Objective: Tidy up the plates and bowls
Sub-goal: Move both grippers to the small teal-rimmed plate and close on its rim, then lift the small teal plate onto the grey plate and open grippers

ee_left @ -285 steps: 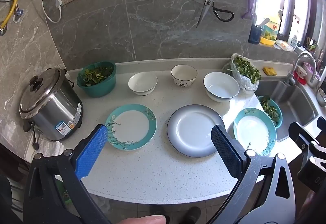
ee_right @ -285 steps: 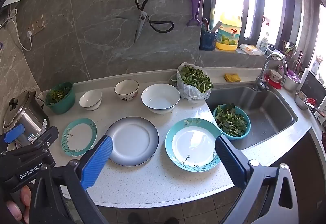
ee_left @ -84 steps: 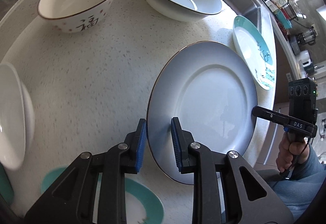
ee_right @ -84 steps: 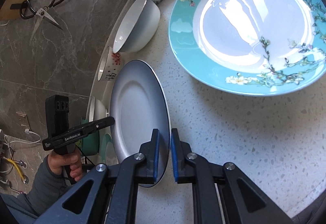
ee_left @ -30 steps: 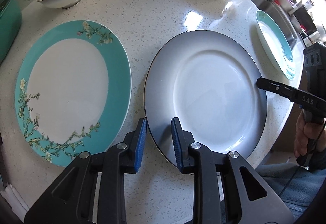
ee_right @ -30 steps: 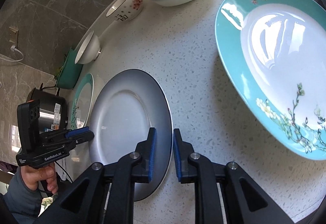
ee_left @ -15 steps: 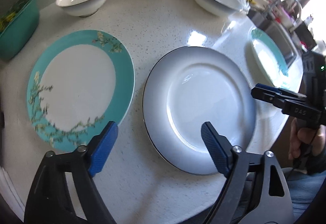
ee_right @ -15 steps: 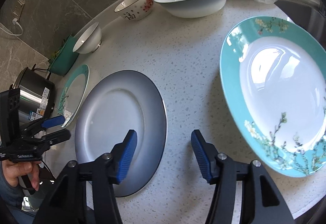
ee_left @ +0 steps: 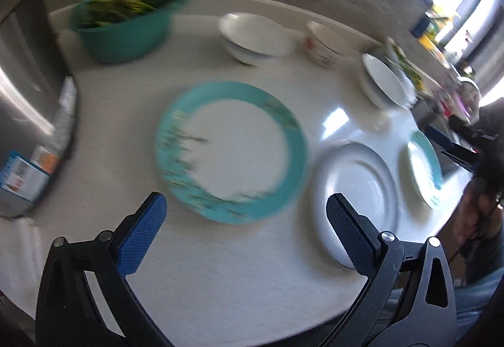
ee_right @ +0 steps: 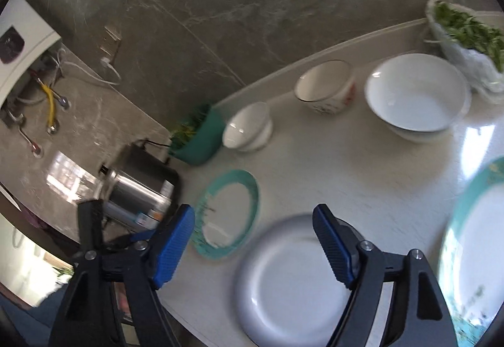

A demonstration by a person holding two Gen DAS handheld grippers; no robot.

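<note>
A grey plate (ee_left: 356, 192) (ee_right: 296, 280) lies flat on the white counter (ee_left: 220, 268), between a teal-rimmed plate (ee_left: 231, 151) (ee_right: 226, 214) and a second teal plate (ee_left: 423, 167) (ee_right: 472, 246). Along the back stand a small white bowl (ee_left: 255, 38) (ee_right: 247, 126), a patterned bowl (ee_left: 326, 46) (ee_right: 326, 87) and a large white bowl (ee_left: 386, 80) (ee_right: 415, 95). My left gripper (ee_left: 244, 205) hovers above the counter's front edge, jaws opening, nothing between them. Over the grey plate, my right gripper (ee_right: 252, 214) is also opening and empty.
A green basin of greens (ee_left: 126, 25) (ee_right: 201, 135) and a steel rice cooker (ee_left: 25, 113) (ee_right: 138, 189) stand at the left. A bag of greens (ee_right: 466, 31) sits at the back right. A hand (ee_left: 475, 214) holds the right gripper beyond the counter's right edge.
Both grippers let go of the grey plate's rim, opened wide and lifted away. The left view has swung left onto the teal plate; the grey plate rests on the counter.
</note>
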